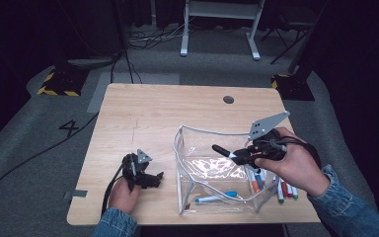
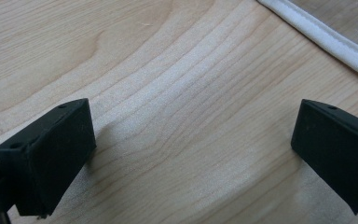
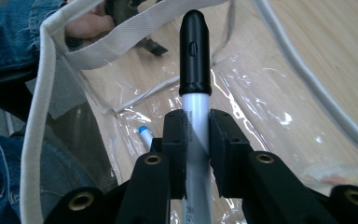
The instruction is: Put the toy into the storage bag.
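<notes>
One black-capped marker (image 3: 195, 93) sits clamped in the right gripper (image 3: 196, 140), held over the open clear bag (image 1: 180, 148) on the worktop (image 1: 143, 113). The left gripper (image 2: 191, 154) rests spread and empty beside the bag. With nothing steadying the floppy rim, the marker could snag it and drop outside.
</notes>
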